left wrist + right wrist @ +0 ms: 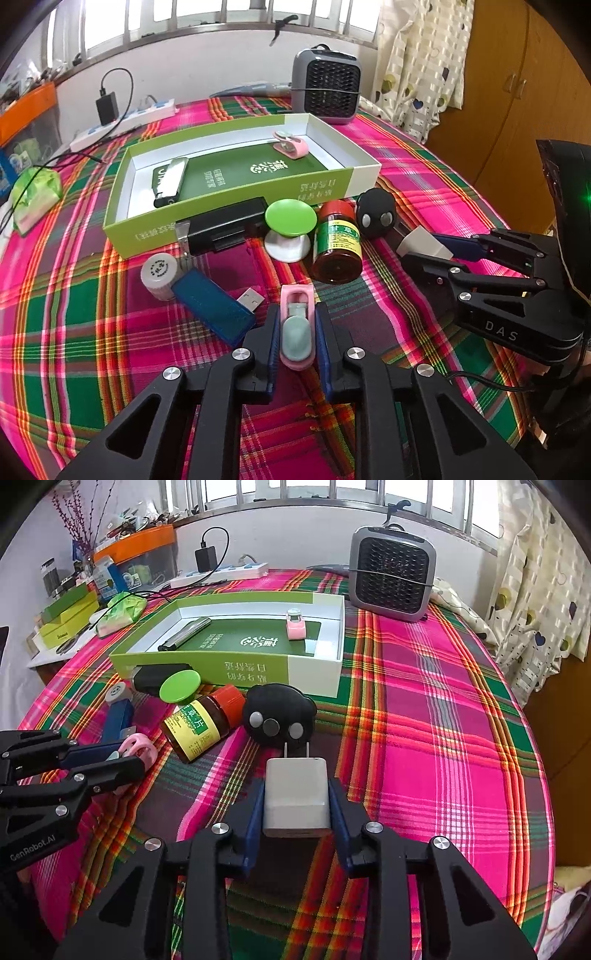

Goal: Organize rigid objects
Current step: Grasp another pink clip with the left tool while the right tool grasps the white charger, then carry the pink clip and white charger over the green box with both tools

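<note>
White charger (296, 797) clamped between right gripper (297, 805) fingers (254, 823)

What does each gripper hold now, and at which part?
The left gripper holds a pink clip by its long sides. The right gripper holds a white charger plug by its side faces.

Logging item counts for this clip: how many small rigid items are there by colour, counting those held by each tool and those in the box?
Pink: 2, clip in left tool, clip in box
White: 1, charger in right tool
Black: 3, remote, case, lighter
Blue: 1, USB stick
Green-topped: 1, knob
Brown: 1, bottle
Grey: 1, cap
Total: 10
</note>
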Demonstrator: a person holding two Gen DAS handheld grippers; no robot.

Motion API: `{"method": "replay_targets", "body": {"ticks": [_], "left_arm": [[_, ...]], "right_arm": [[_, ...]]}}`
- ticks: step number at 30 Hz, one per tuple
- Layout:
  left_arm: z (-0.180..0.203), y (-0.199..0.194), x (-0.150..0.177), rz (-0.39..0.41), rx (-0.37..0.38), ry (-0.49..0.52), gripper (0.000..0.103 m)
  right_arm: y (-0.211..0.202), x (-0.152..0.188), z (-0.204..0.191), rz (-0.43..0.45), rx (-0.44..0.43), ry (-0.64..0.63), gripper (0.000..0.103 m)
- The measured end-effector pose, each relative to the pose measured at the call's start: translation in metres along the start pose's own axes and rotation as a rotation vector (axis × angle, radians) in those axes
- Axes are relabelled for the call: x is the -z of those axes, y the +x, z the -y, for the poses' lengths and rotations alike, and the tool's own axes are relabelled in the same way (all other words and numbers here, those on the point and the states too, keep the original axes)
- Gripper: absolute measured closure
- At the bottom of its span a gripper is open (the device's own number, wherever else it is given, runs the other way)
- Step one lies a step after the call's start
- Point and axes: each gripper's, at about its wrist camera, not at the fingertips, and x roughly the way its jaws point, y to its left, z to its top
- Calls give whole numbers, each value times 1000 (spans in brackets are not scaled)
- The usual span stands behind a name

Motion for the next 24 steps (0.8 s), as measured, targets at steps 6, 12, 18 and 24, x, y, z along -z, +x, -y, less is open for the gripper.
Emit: {"method": "replay_targets", "body": {"ticks": [6, 12, 18, 24], "left_arm": [[0, -4, 1, 12, -6, 1, 86], [-2, -8, 0, 20, -10, -4, 86], [-4, -11, -2, 29, -14, -13, 86], [-6, -17, -6, 42, -22, -13, 86]], "right_arm": [[-2, 2, 1, 0, 1, 5, 68], [-5, 3, 2, 8, 0, 12, 68], [-8, 3, 4, 15, -3, 19, 68], [-14, 1, 4, 29, -8, 27, 68]]}}
